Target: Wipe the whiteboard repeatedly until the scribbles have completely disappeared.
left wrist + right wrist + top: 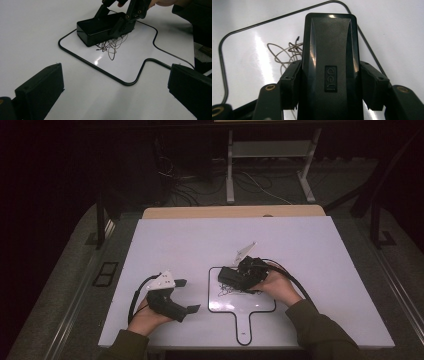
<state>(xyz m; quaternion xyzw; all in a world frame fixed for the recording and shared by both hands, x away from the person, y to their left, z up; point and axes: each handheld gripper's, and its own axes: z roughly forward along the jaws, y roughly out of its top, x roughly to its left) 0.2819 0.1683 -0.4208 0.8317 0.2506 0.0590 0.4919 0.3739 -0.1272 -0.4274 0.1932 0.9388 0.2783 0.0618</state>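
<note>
A small whiteboard (260,304) with a black rim and a handle lies on the white table (310,250). Thin dark scribbles (112,48) mark its surface. A black eraser block (228,275) rests on the board over the scribbles, and my right gripper (237,277) is shut on its sides. In the right gripper view both pads clamp the eraser (329,45), with scribble lines (283,56) beside it. My left gripper (187,295) lies left of the board, jaws wide open and nothing between them. From the left gripper (115,85) I see the eraser (98,28) and the board's rim (125,83).
A tan wooden board (230,212) lies along the table's far edge. Beyond it the dark floor holds cables (185,190) and white desk legs (230,170). Bare white tabletop spreads behind and to the right of the whiteboard.
</note>
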